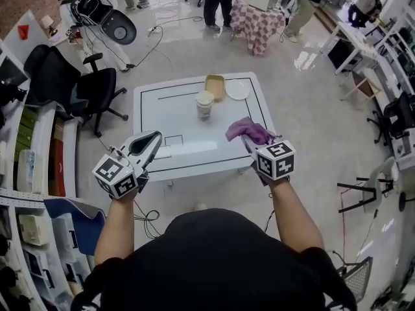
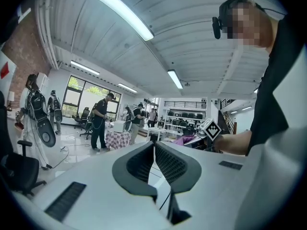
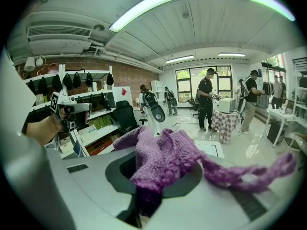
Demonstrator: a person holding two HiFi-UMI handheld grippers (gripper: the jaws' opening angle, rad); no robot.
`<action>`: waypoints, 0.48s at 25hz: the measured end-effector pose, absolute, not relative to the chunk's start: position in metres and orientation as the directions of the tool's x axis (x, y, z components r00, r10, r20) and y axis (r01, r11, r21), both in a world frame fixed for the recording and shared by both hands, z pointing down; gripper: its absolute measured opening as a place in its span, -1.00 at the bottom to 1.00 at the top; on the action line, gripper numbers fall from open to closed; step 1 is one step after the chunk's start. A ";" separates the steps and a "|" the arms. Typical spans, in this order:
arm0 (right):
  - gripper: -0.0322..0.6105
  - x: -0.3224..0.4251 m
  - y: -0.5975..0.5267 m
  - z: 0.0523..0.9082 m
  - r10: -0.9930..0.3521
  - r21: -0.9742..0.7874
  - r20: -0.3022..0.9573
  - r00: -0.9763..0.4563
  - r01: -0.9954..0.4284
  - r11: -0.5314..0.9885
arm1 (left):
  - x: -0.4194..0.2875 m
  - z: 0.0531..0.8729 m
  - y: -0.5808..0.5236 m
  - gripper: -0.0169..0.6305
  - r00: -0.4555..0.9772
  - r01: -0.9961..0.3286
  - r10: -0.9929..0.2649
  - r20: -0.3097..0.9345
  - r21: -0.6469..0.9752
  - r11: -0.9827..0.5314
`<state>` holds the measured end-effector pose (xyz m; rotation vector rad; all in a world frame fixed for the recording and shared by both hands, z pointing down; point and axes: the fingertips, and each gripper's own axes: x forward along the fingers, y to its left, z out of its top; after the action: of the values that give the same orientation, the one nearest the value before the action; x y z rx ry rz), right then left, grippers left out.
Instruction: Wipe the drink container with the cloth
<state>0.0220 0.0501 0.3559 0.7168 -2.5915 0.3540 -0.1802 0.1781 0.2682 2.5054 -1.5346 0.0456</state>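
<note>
Right tongs are pinching the floppy cloth; left tongs are sitting shut, empty. I am guessing the cup is light, tippy, best held by its side.

The person wears a black short-sleeved shirt. The left gripper and right gripper have smooth white shells, each carrying a cube with black-and-white square markers. The left's pads are dark grey and finely ribbed.
</note>
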 end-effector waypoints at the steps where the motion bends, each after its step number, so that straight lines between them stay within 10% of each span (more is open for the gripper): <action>1: -0.66 0.017 0.047 0.356 -0.429 -0.127 0.465 -0.775 -0.538 0.834 | -0.185 0.267 0.174 -0.87 0.461 -0.884 -0.878 0.130 0.154 -0.441; 12: -0.66 -0.001 0.027 0.353 -0.452 -0.128 0.450 -0.770 -0.556 0.821 | -0.204 0.263 0.154 -0.87 0.483 -0.873 -0.867 0.119 0.137 -0.468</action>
<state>-0.0009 0.0272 0.3530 0.7540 -2.5998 0.3569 -0.2038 0.1542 0.2632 2.5472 -1.5107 0.0491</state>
